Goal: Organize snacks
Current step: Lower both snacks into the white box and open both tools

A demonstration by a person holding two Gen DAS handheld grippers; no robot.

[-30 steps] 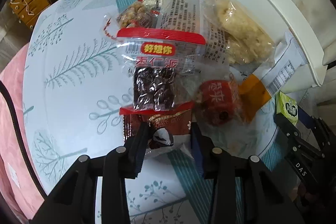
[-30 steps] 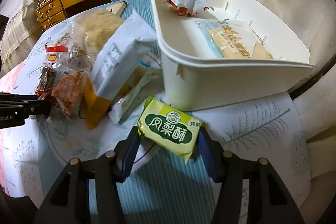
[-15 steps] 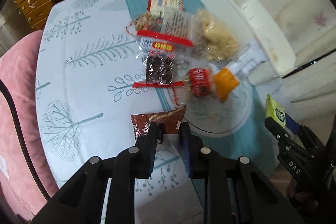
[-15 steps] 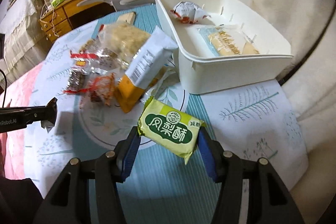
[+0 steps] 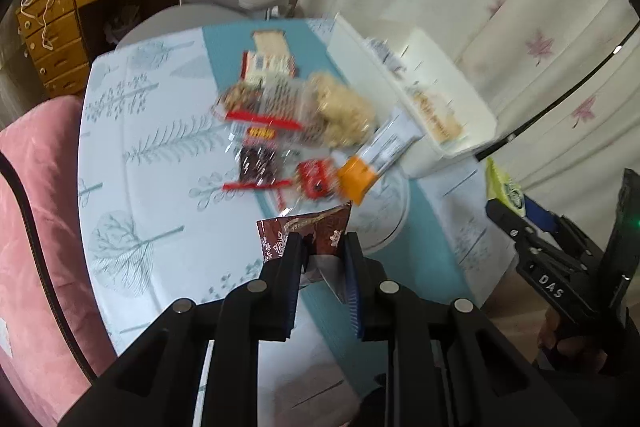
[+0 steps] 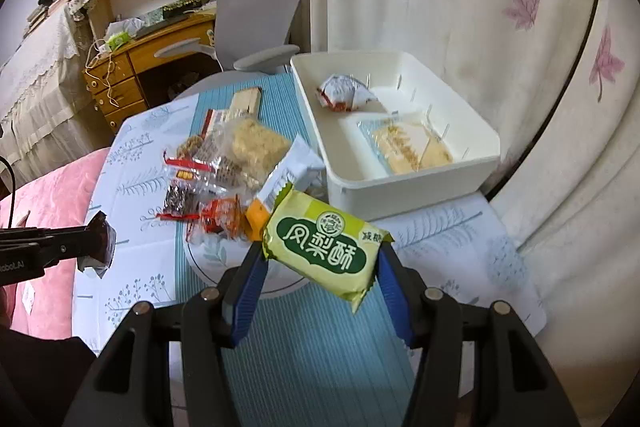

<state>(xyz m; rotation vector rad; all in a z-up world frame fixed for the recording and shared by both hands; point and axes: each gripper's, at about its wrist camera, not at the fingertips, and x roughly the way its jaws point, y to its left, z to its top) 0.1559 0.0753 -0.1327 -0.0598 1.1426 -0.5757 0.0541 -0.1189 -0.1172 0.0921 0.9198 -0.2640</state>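
Note:
My left gripper (image 5: 320, 247) is shut on a brown snack packet (image 5: 304, 231), held in the air above the table's near side. That packet (image 6: 98, 245) also shows at the left edge of the right wrist view. My right gripper (image 6: 318, 251) is shut on a green pineapple-cake packet (image 6: 326, 241), lifted above the table in front of the white bin (image 6: 408, 187). The bin (image 5: 448, 151) holds a red-and-white wrapper (image 6: 344, 93) and a clear bag of pale biscuits (image 6: 404, 147). A heap of loose snack packets (image 6: 224, 167) lies on the table left of the bin.
The round table (image 5: 132, 187) has a pale tree-print cloth with a blue striped runner (image 6: 312, 339). A pink seat (image 5: 36, 227) stands at its left, a grey office chair (image 6: 264, 11) and a wooden desk (image 6: 132, 75) behind. A curtain (image 6: 480, 7) hangs right of the bin.
Both grippers have risen well above the table. The left one closed on the brown packet and lifted it off the heap's near edge. The right one kept the green packet and carried it up.

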